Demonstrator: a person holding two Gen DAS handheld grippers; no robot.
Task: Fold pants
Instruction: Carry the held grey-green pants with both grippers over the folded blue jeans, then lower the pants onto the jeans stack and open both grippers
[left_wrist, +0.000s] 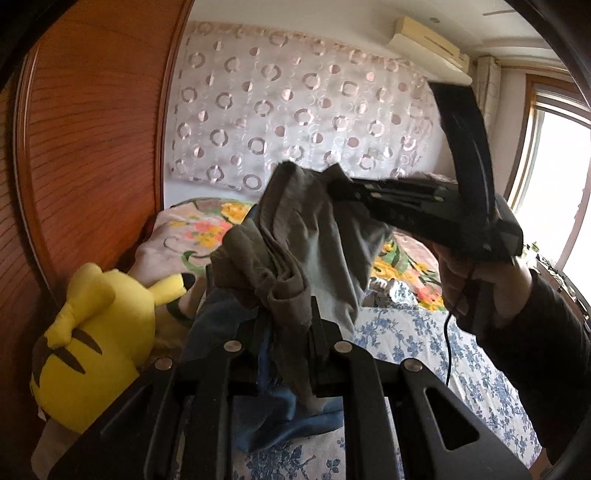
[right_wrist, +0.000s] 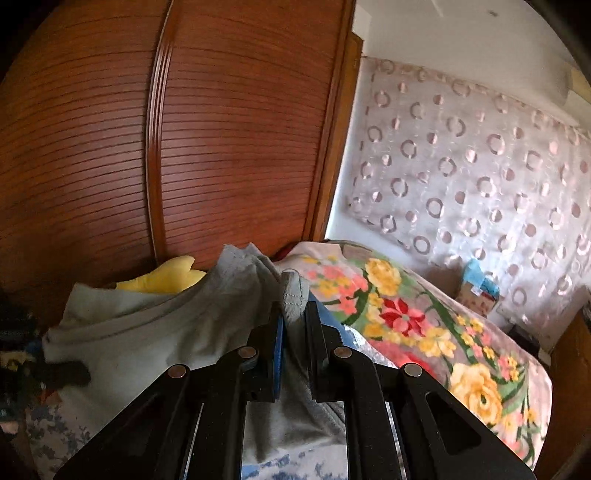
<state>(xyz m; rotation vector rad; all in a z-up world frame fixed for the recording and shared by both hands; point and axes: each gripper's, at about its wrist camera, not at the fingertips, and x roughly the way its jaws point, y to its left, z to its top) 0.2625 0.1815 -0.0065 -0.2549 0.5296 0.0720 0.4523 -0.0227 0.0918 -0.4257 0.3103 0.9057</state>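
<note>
The grey pants (left_wrist: 295, 236) hang in the air above the bed (left_wrist: 424, 354), held at two spots and bunched into folds rather than stretched flat. In the left wrist view the left claw (left_wrist: 286, 314) is clamped on a gathered wad of the grey cloth, and the fabric rises from there up and to the right to the right claw (left_wrist: 338, 184), which comes in from the right side and bites an upper edge; the cloth's long line thus runs on a slant between the two claws, with loose folds sagging below. The right wrist view shows the right claw (right_wrist: 293, 314) closed on a stitched hem of the pants (right_wrist: 155, 332), the rest spreading away to the left and down. A blue garment (left_wrist: 266, 417) lies under the left claw on the blue-flowered sheet. A yellow plush toy (left_wrist: 92, 343) sits at the bed's left edge against a wooden slatted wardrobe (left_wrist: 92, 147). A floral blanket (right_wrist: 424, 325) covers the far part of the bed, a curtain with ring patterns (left_wrist: 295, 110) hangs behind it, and a bright window (left_wrist: 554, 184) stands at the right with an air conditioner (left_wrist: 428, 40) high on the wall.
</note>
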